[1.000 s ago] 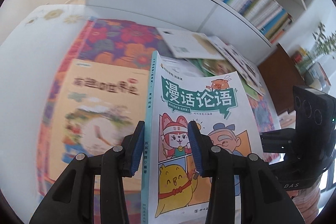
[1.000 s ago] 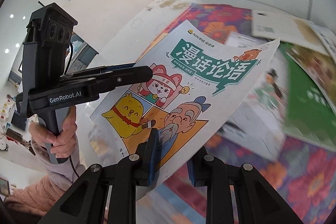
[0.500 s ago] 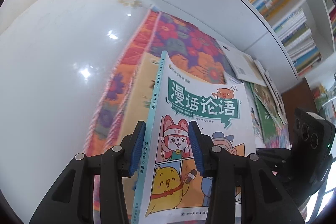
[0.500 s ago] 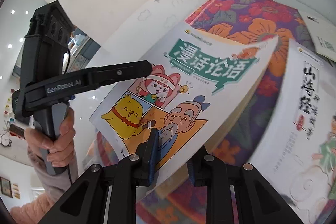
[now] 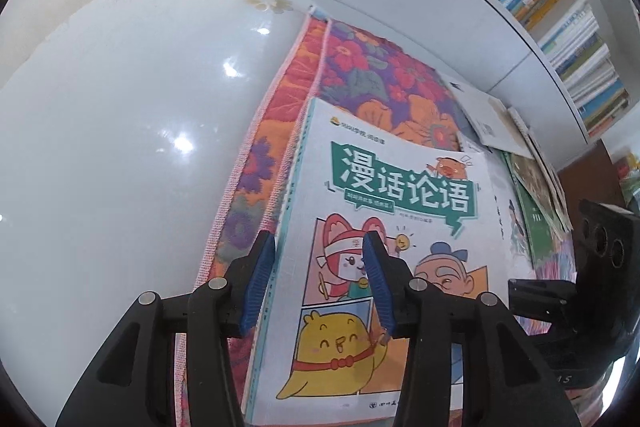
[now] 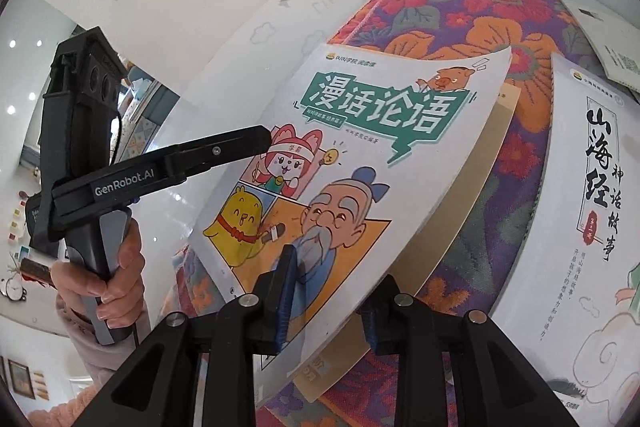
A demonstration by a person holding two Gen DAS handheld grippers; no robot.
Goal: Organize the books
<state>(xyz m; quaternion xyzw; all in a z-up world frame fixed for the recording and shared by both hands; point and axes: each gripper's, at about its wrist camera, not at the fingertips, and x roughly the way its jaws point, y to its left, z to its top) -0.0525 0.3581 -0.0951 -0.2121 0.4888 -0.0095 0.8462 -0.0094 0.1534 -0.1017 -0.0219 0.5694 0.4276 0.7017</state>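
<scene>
Tan book [image 6: 486, 155] under comic book [image 6: 360, 163], right view only; both tongs [image 5: 318, 285] [image 6: 326, 301] opening around comic.

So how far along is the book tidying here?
Done: the comic lies on a tan book on the cloth, which looks like the start of a stack. In hand: the jaws of the left gripper and right gripper are opening, with the comic between them. Left: the white book and others lie loose.

Cartoon-covered book [image 5: 384, 227] between the opening left tongs [image 5: 316, 287], on a flowered cloth [image 5: 360, 75].
</scene>
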